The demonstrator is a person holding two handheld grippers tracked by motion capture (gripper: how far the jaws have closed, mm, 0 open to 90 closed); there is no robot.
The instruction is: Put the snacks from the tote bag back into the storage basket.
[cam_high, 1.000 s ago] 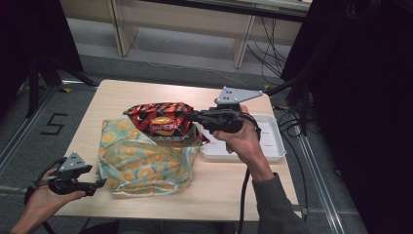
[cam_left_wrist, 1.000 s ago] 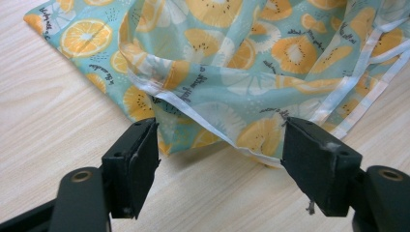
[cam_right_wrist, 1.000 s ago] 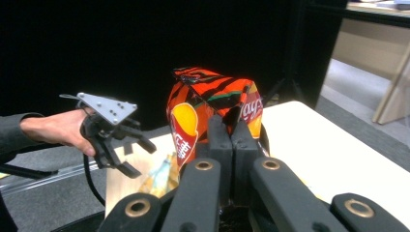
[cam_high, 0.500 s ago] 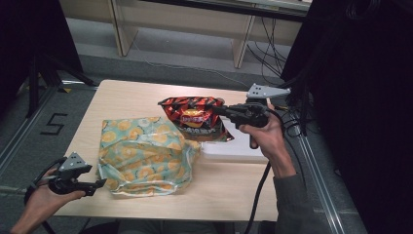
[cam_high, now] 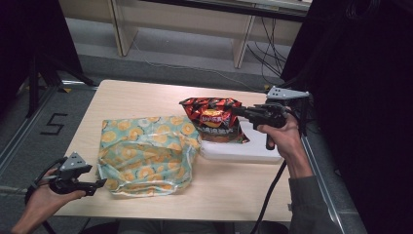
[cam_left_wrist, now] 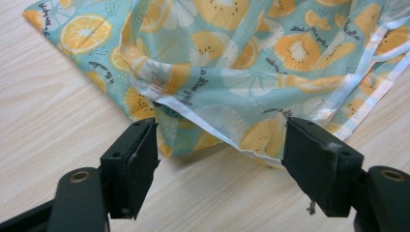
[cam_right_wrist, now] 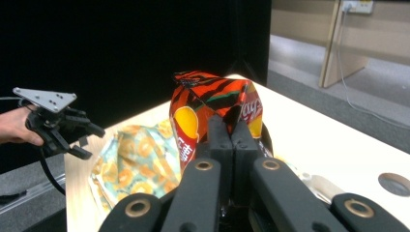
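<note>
A red chip bag hangs tilted above the near-left part of a white tray. My right gripper is shut on the chip bag's right edge. In the right gripper view the jaws press together on the chip bag. A thin teal bag with orange-slice print lies flat on the wooden table. My left gripper sits at the table's near-left edge, open. In the left gripper view its jaws stand wide apart, with the teal bag's hem just beyond them, untouched.
The white tray lies along the table's right side. A round hole is cut in the tabletop near the right gripper. Cables trail over the near edge. Dark curtains stand at left and right, with grey floor and cabinet legs beyond.
My right gripper has carried the chip bag to the right, from over the teal bag to over the white tray. The left gripper has stayed where it was.
</note>
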